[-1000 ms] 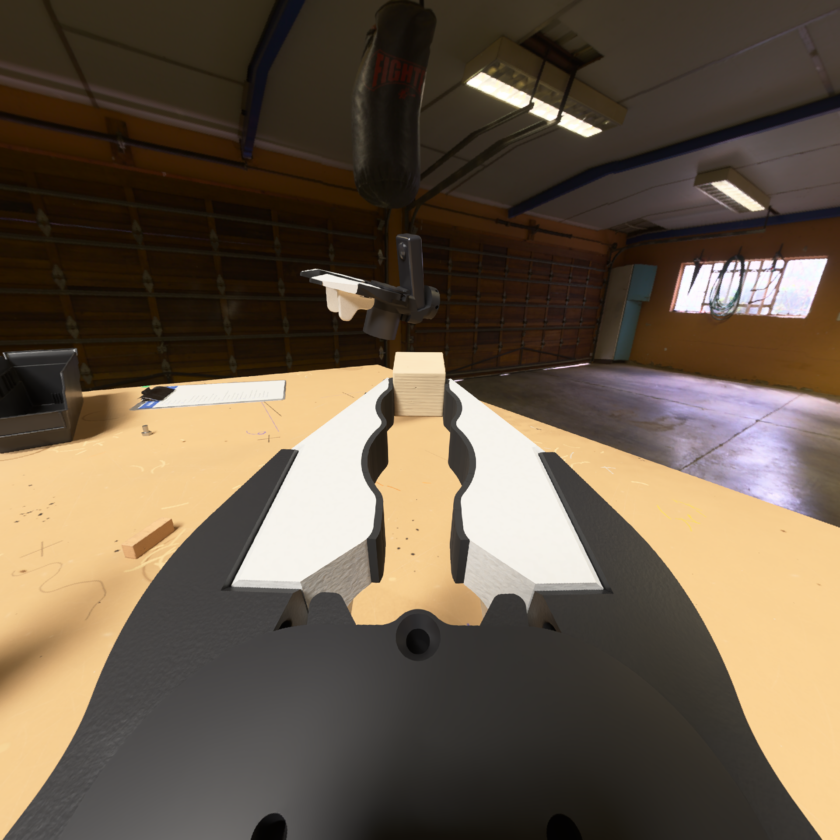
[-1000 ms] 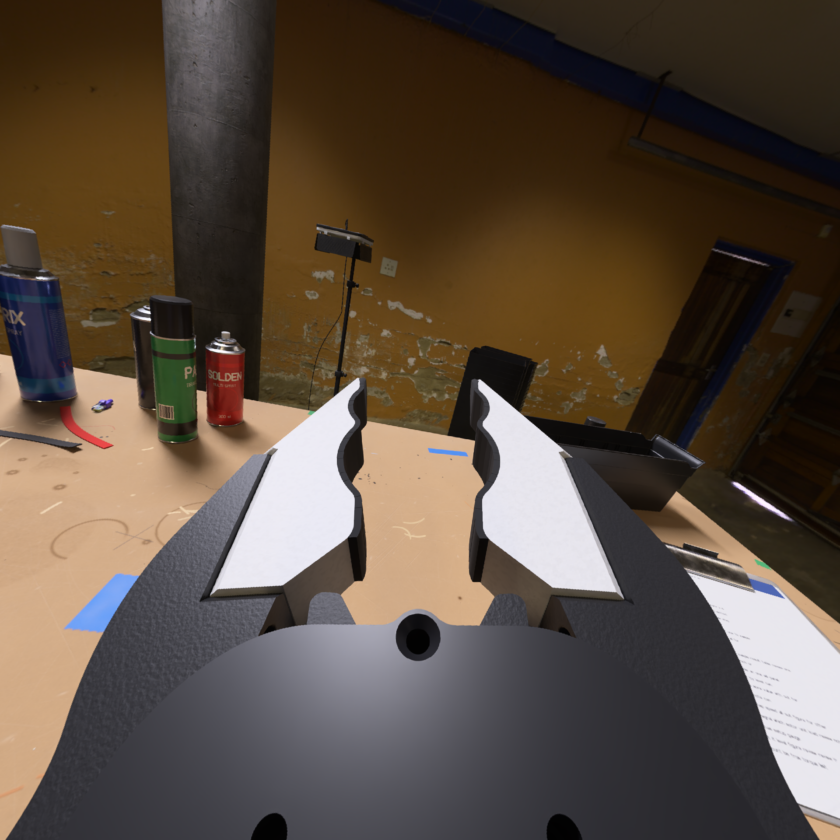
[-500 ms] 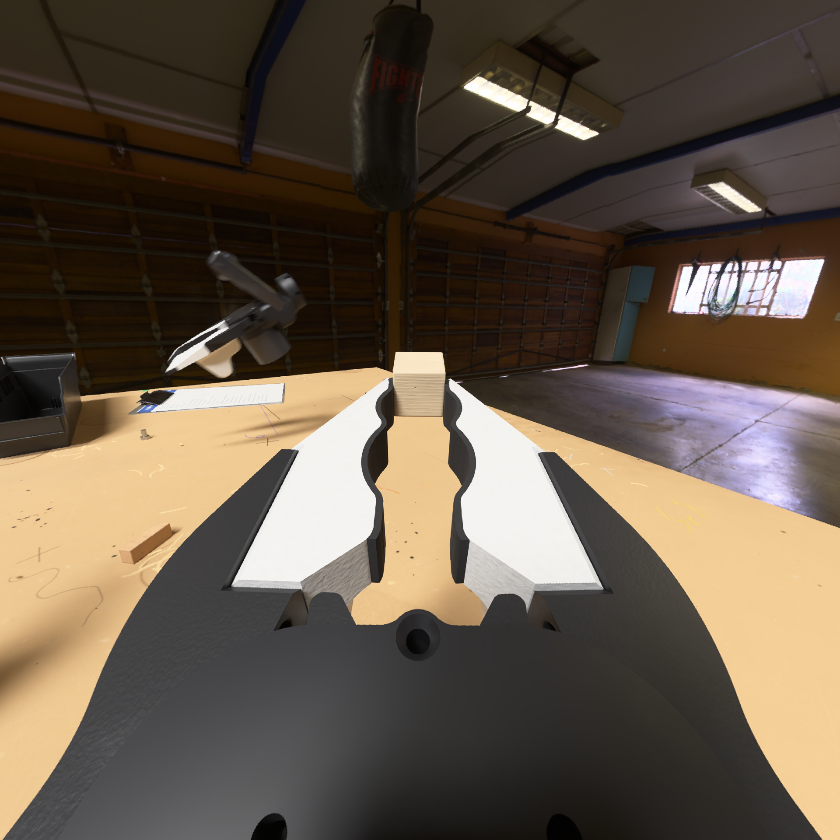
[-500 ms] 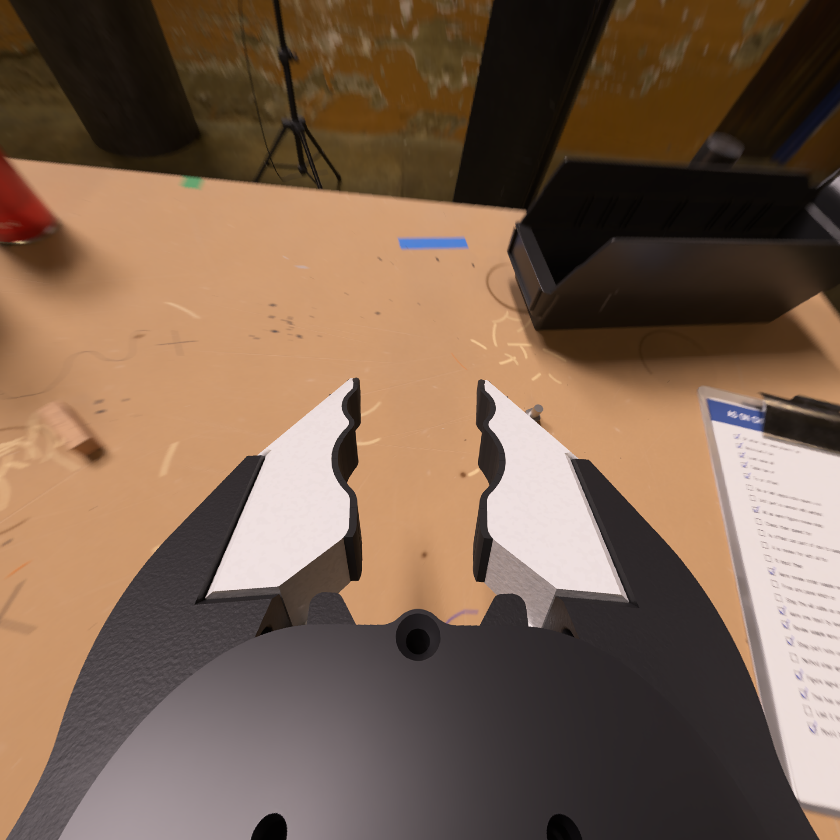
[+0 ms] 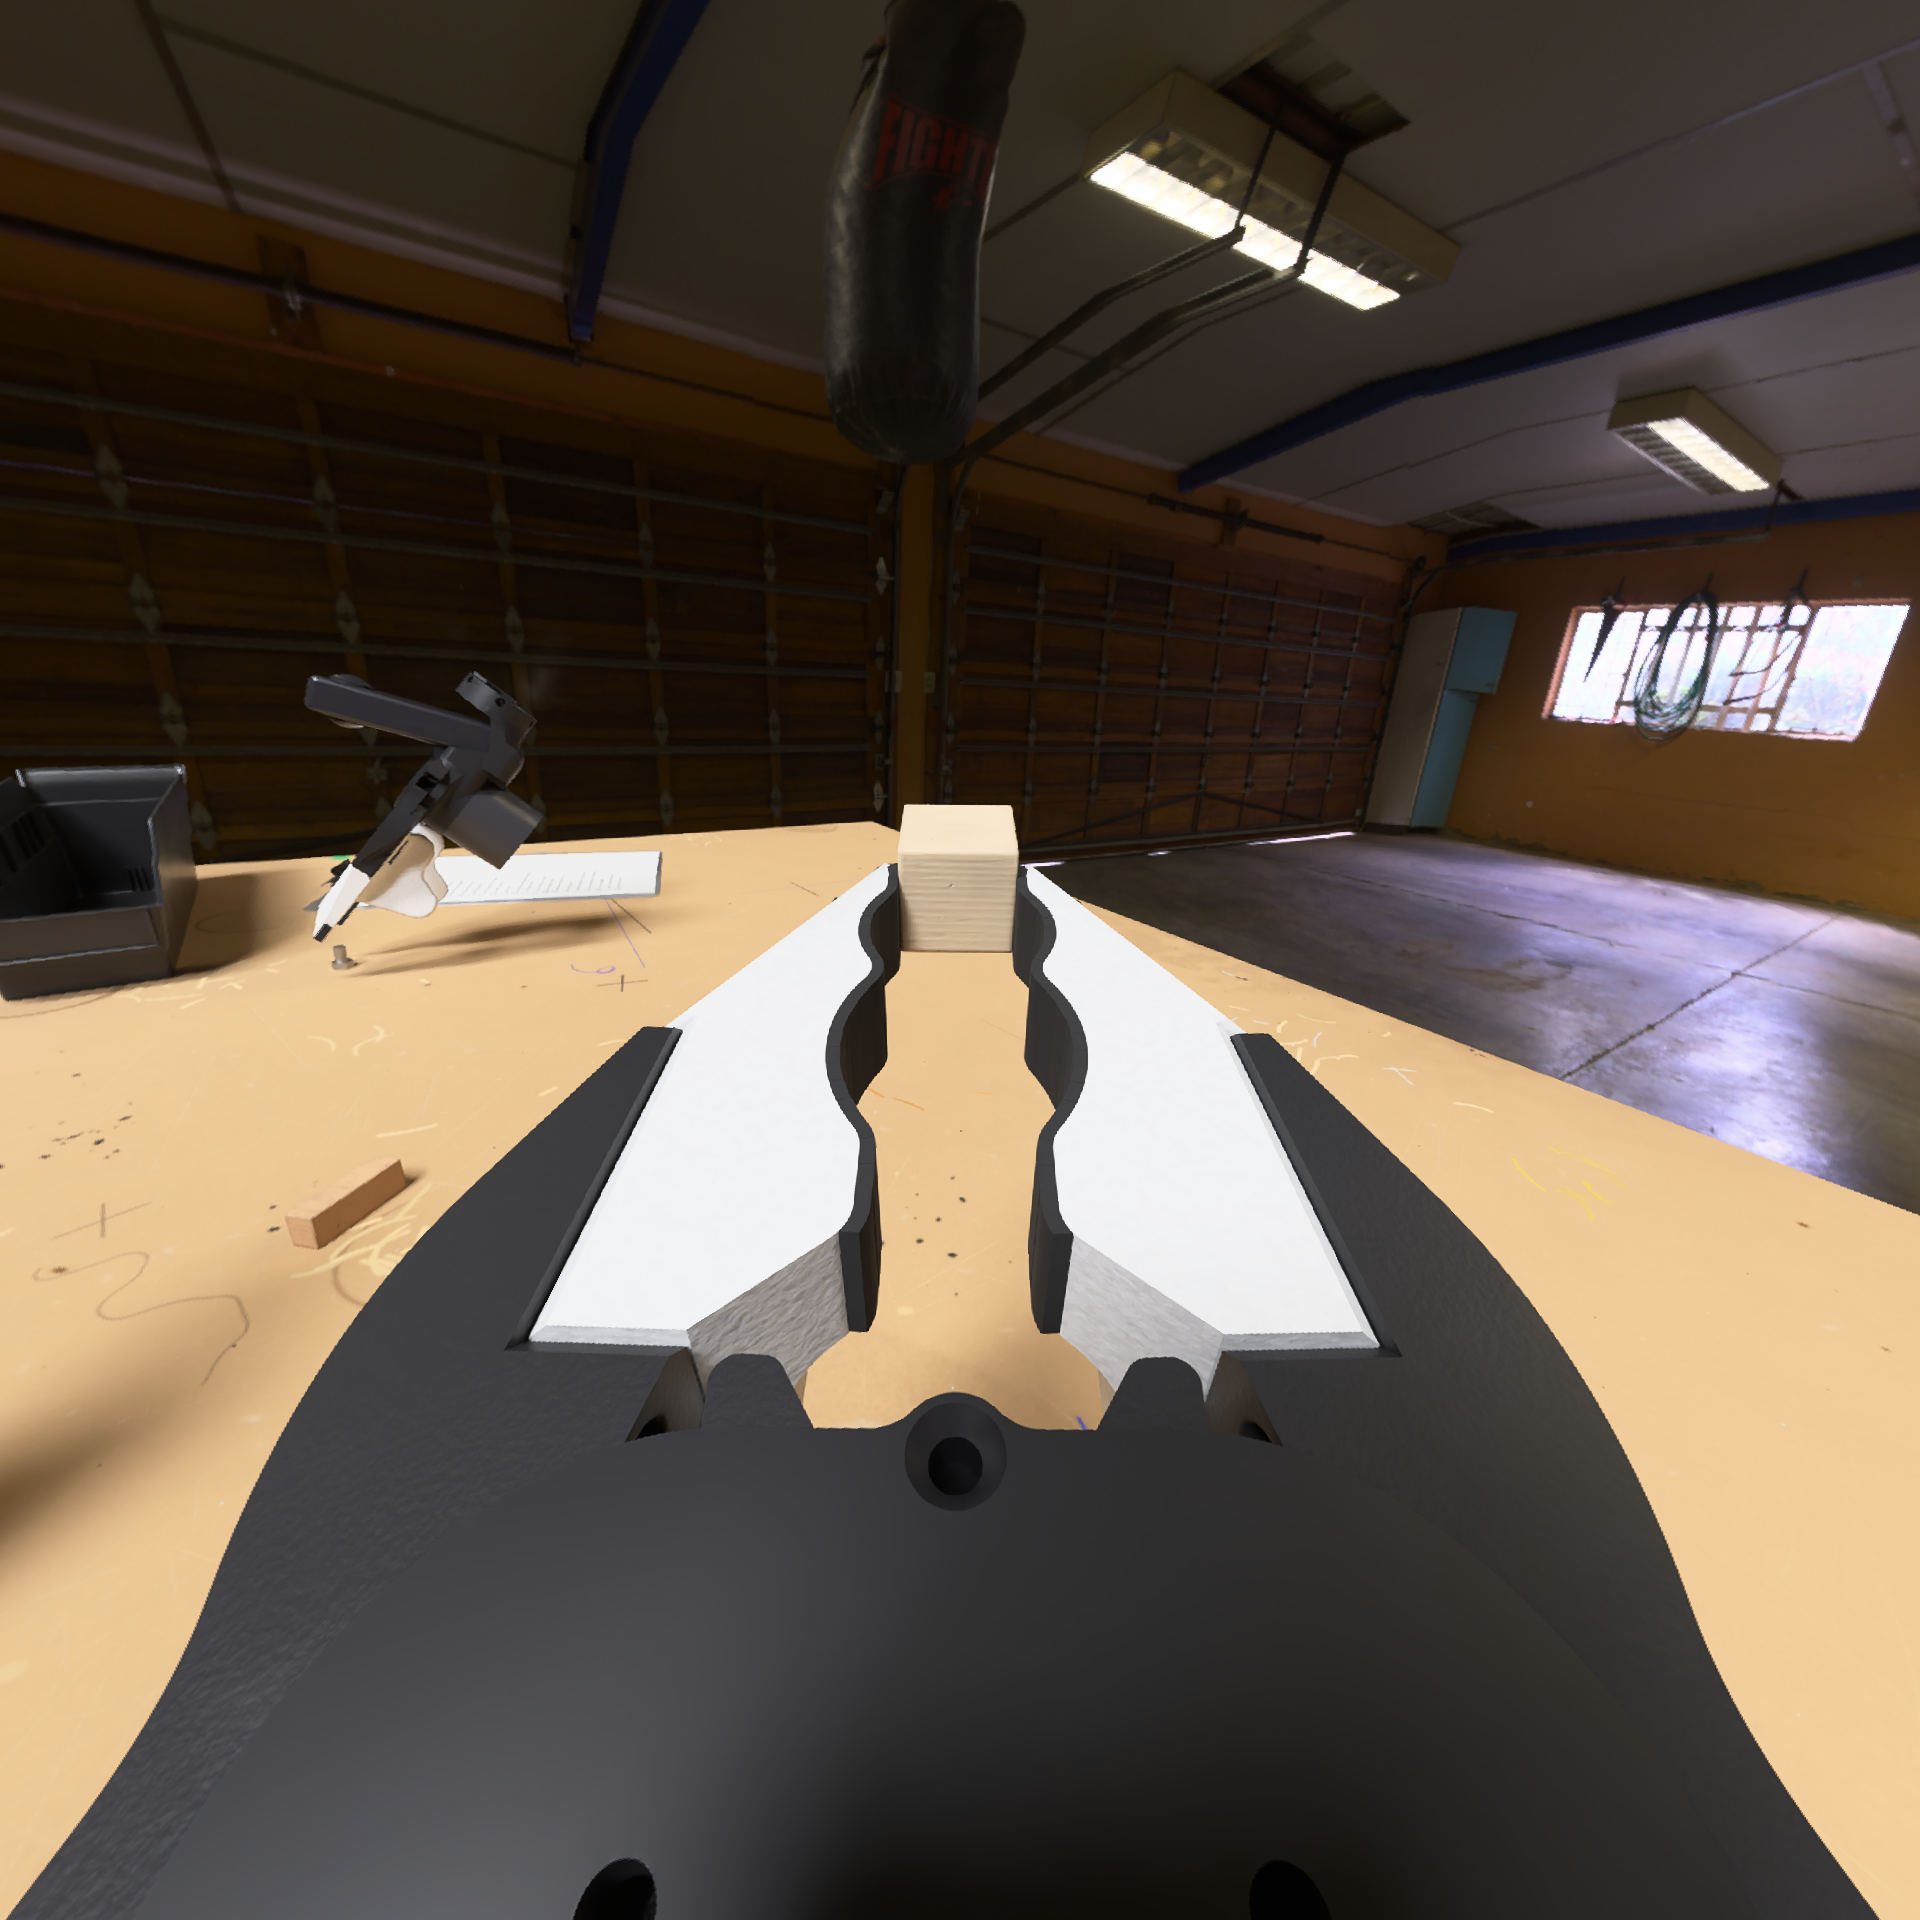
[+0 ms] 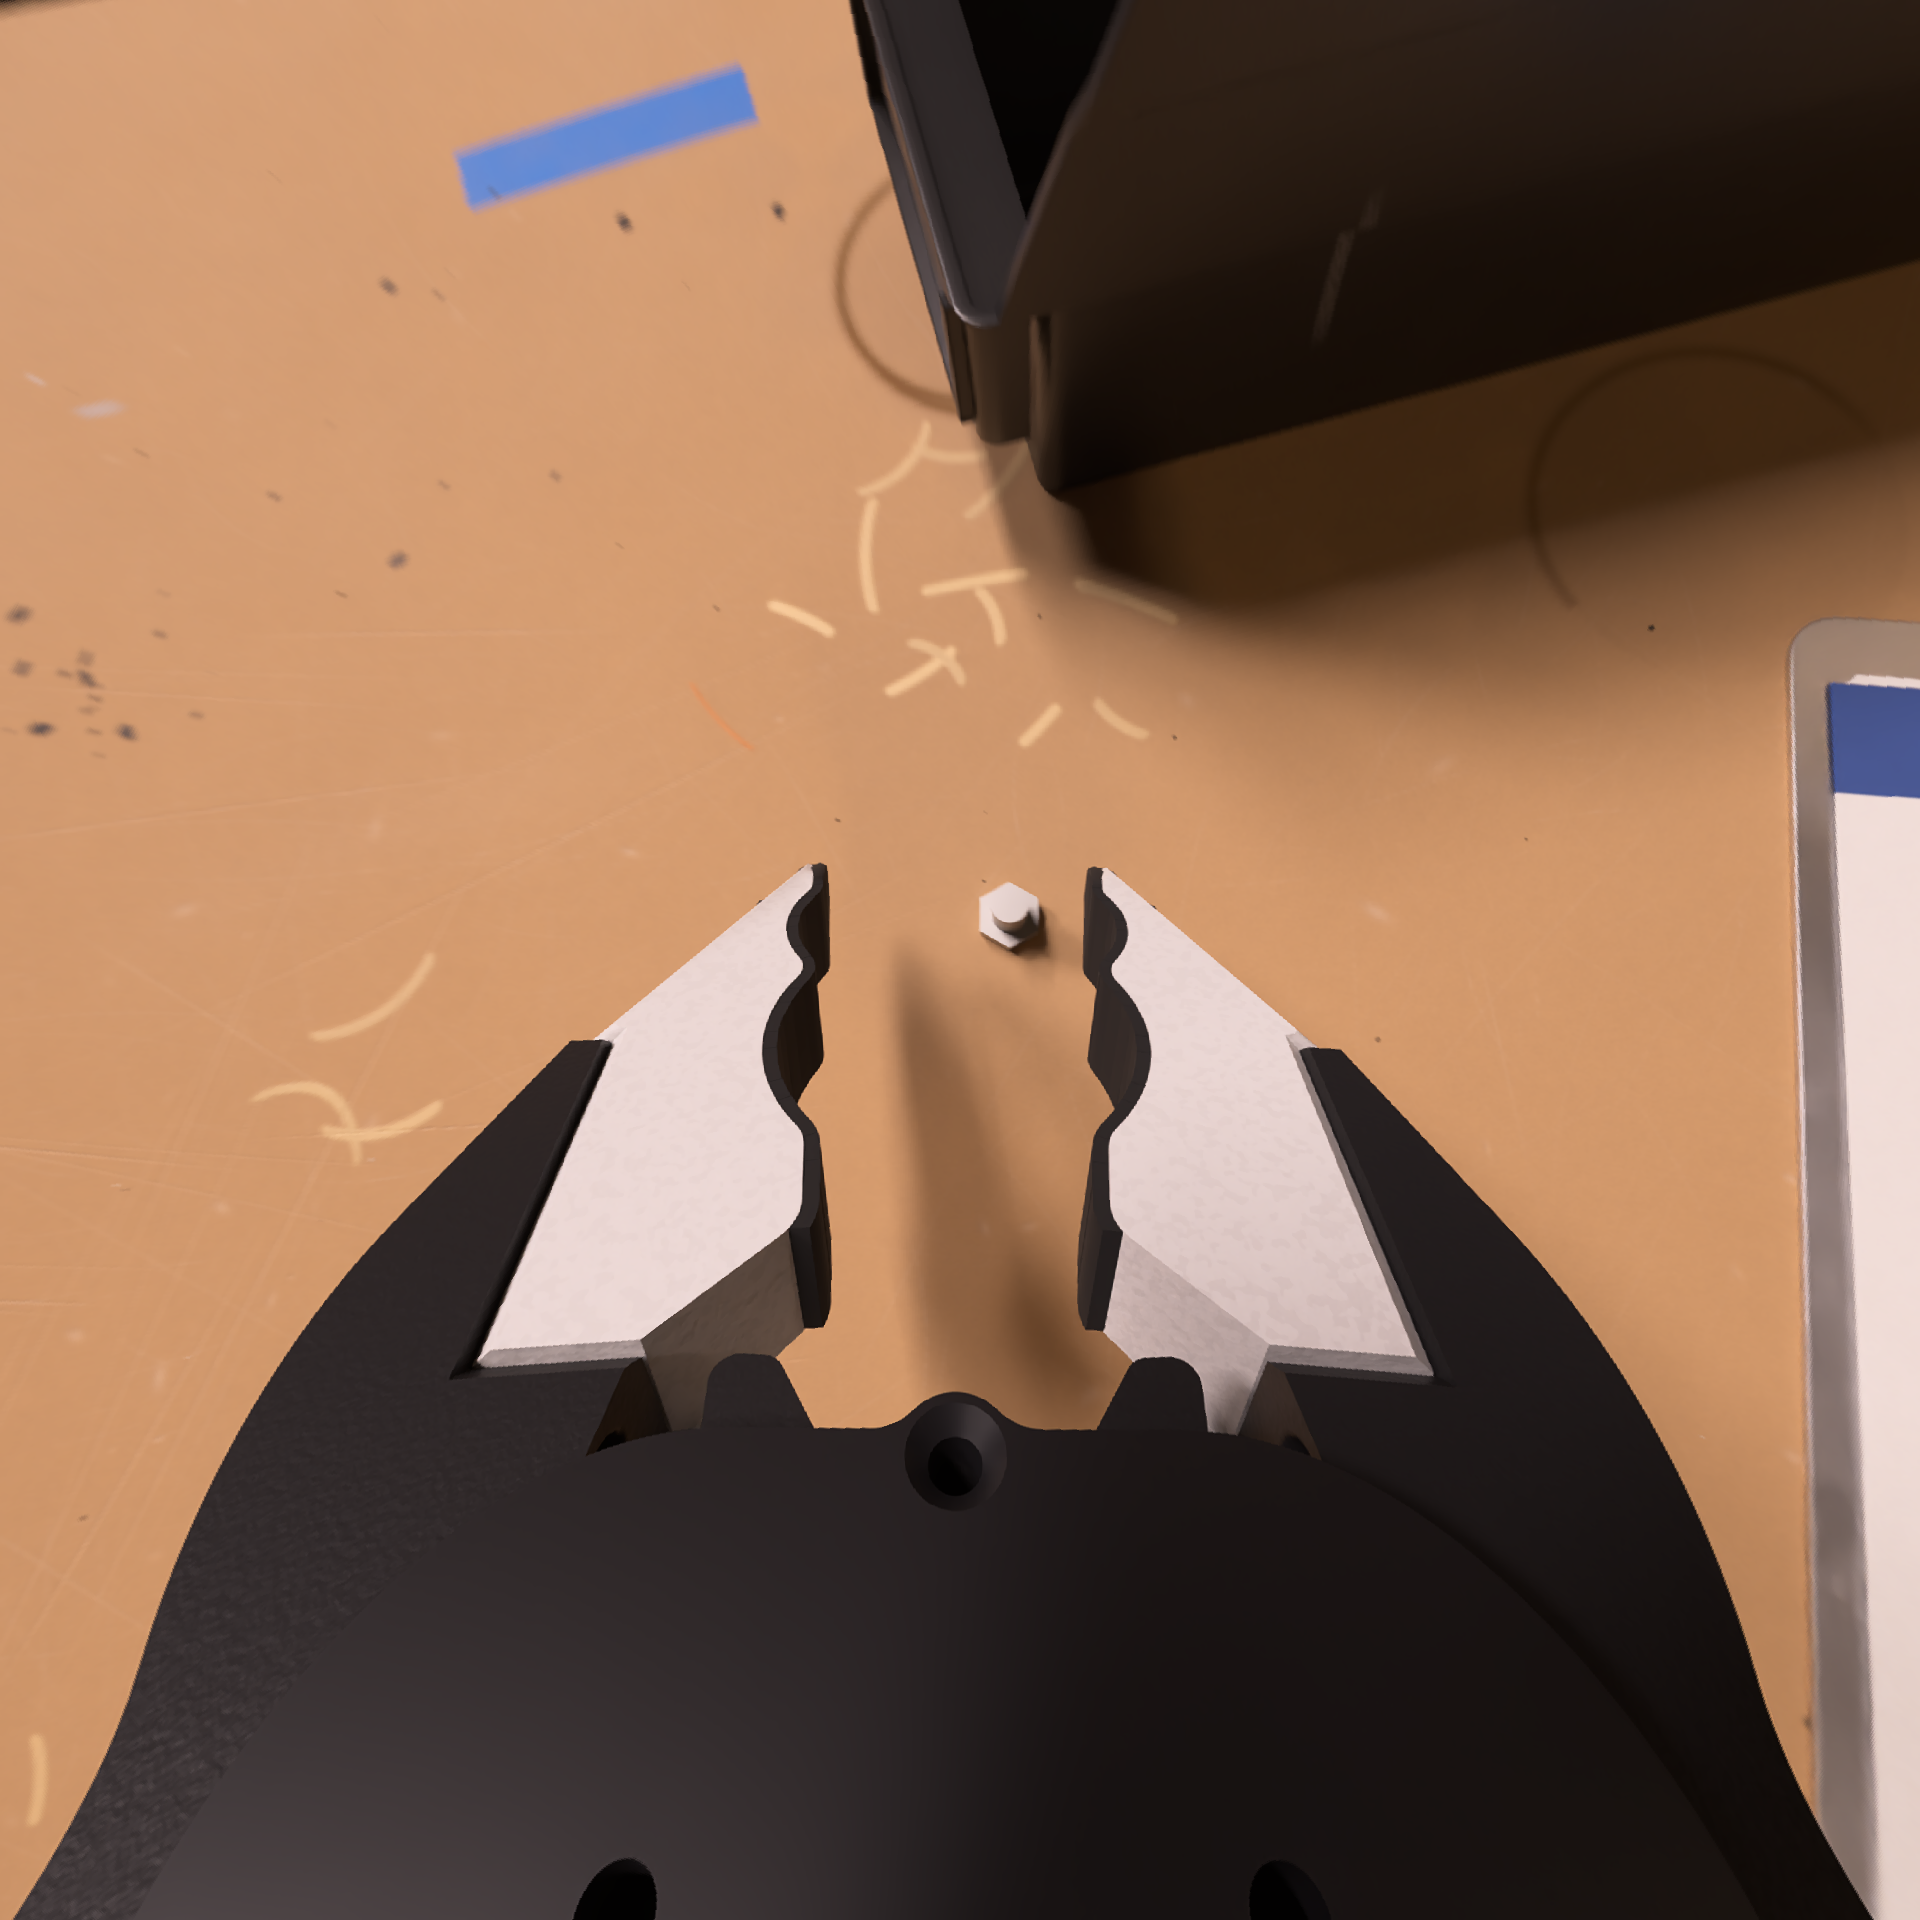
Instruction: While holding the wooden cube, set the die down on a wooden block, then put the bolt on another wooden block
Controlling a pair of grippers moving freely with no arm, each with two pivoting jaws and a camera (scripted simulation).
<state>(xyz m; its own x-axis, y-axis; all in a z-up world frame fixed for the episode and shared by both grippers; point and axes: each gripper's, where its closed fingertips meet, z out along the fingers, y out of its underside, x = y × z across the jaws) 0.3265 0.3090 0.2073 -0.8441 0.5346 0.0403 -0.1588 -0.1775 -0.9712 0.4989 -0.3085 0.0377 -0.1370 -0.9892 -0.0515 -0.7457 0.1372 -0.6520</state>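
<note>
My left gripper is shut on the pale wooden cube, held at the fingertips above the table. My right gripper is open and empty, pointing steeply down at the table. The small grey bolt stands on its head on the table between the right gripper's fingertips, nearer the right one. In the left wrist view the right gripper shows at the far left, tilted down just above the bolt. A small wooden block lies on the table to the left. No die is in view.
A black bin stands just beyond the bolt, also seen in the left wrist view. A clipboard with paper lies to the right of the bolt. A blue tape strip is stuck further off. The table's right edge drops to the floor.
My right gripper has swung from level to pointing down and has descended over the bolt, which now sits between its open fingers. My left gripper has kept still with the cube.
</note>
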